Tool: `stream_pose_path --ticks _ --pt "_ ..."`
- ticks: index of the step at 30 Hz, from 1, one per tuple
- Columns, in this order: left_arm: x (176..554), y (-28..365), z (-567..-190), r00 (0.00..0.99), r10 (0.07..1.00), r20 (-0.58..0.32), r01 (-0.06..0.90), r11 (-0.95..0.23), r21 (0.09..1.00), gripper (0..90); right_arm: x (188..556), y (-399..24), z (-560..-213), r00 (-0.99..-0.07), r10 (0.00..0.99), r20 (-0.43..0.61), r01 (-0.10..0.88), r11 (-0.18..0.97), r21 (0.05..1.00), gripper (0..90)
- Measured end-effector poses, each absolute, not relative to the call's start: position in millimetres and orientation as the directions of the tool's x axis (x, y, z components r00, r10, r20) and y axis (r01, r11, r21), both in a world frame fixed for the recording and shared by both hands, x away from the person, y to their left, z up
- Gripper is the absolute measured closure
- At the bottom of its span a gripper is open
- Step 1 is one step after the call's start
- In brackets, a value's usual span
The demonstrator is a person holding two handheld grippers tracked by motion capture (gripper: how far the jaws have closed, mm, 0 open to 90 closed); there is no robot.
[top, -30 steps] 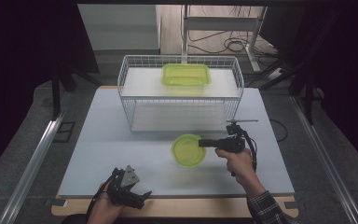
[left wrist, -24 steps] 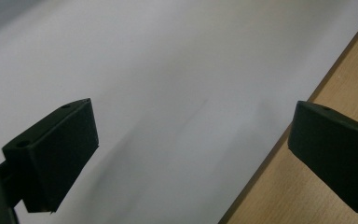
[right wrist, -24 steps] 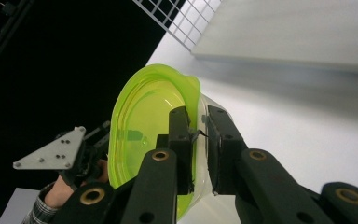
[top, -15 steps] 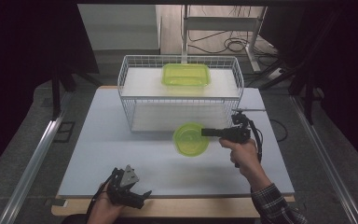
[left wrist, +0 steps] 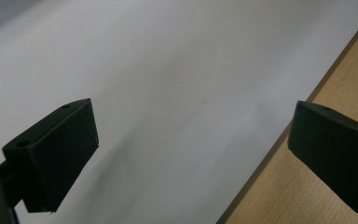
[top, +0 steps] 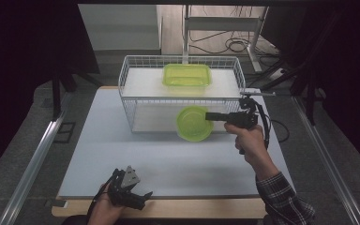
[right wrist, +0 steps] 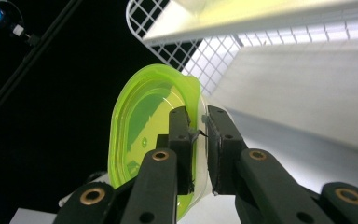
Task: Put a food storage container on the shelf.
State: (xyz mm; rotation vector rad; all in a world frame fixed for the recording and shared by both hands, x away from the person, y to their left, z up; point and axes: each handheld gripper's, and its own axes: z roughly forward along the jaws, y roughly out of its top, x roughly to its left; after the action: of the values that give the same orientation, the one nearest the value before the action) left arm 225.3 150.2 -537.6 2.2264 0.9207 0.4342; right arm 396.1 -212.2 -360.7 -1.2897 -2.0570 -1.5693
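The right gripper (top: 209, 116) pinches the rim of a round green plastic lid (top: 193, 123), holding it above the worktop (top: 98, 140) just before the front wall of the wire basket (top: 136, 101), toward the far right. Thin and translucent, the lid looks light, flexible and probably slick, so the edge is the sensible hold. The left gripper (left wrist: 191, 154) rests at the near edge, jaws spread and empty.

wire basket (top: 131, 101) on white table (top: 98, 140)
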Motion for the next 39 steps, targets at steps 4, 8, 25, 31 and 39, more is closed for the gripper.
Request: stream_pose_path --ticks 4,8,25,31,39 --pt "225.5 150.7 -537.4 0.691 0.722 0.040 0.493 -0.511 0.704 1.3 399.7 -212.0 -347.2 -0.583 0.488 0.650 0.749 0.013 0.663 80.9" --pt "226.1 151.9 -536.7 0.685 0.728 0.032 0.499 -0.500 0.707 1.3 404.0 -210.7 -334.5 -0.587 0.494 0.641 0.739 0.003 0.674 80.9" --pt "226.0 156.3 -534.6 0.673 0.739 -0.009 0.521 -0.465 0.716 1.2 431.5 -204.6 -293.6 -0.582 0.541 0.607 0.692 -0.063 0.720 80.9" --pt "223.8 157.7 -534.7 0.668 0.744 -0.009 0.526 -0.463 0.714 1.2 442.0 -200.0 -284.5 -0.571 0.560 0.601 0.680 -0.087 0.728 80.9" --pt "223.4 157.6 -535.7 0.666 0.746 -0.006 0.527 -0.466 0.711 1.2 456.4 -192.4 -269.5 -0.554 0.584 0.593 0.662 -0.122 0.739 80.8"
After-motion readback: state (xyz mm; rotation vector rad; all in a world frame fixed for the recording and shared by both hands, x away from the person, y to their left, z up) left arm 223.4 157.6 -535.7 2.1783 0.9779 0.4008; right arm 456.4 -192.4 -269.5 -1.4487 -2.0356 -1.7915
